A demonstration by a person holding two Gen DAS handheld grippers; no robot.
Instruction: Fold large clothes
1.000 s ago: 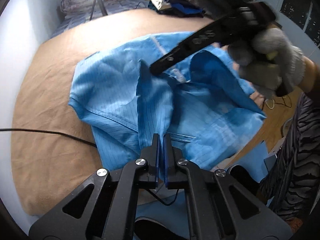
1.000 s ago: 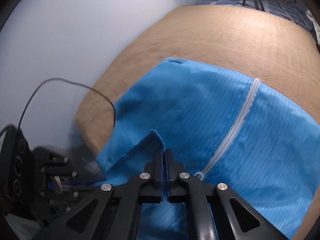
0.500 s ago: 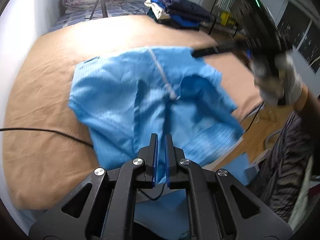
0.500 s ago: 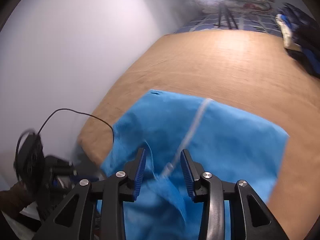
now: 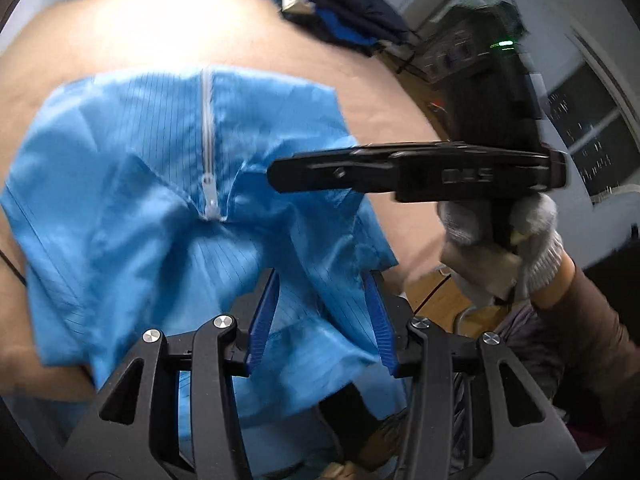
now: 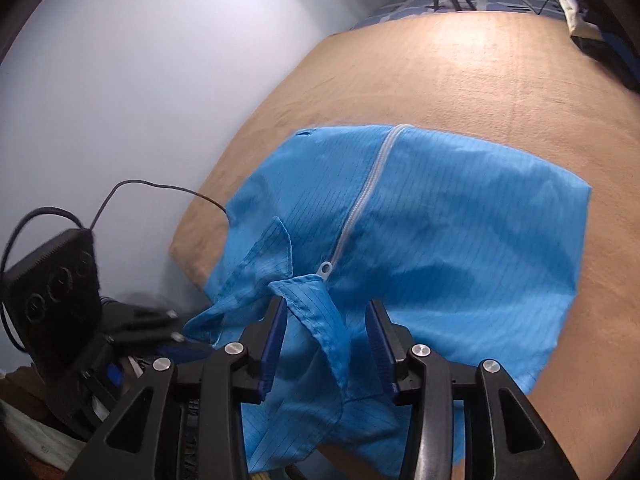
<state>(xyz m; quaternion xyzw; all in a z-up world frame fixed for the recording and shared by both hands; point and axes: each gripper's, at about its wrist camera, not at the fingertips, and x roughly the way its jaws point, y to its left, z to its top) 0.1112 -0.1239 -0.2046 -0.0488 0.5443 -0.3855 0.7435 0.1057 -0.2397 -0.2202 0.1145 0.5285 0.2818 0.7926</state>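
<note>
Left wrist view: a light blue garment (image 5: 140, 208) lies spread on a tan surface (image 5: 120, 40), its white zipper (image 5: 208, 140) running up the middle. The zipper pull sits where the cloth bunches into rumpled collar folds. The left tool (image 5: 320, 320) hangs just below that pull, its blue-padded jaws opening; loose blue cloth lies between them, but the pads do not press on it. To the right of the zipper, the right tool (image 5: 280, 176) shows side-on, gripped by a gloved hand (image 5: 496, 232). A pile of dark clothes (image 5: 340, 12) sits far above the zipper, at the surface's far edge.

Right wrist view: the same garment (image 6: 440, 240) lies flat above and right of the zipper (image 6: 360, 208), smooth to its far hem. Below the pull, the collar end is creased and droops over the near edge of the surface (image 6: 440, 80). The right tool (image 6: 326, 340) has its jaws opening, a fold of collar loose between them and unpinched. A black cable (image 6: 160, 188) trails left of the zipper.

Judging from this, the garment is laid out and zipped but no fold is made; smoothing the collar end and all folding remain.
</note>
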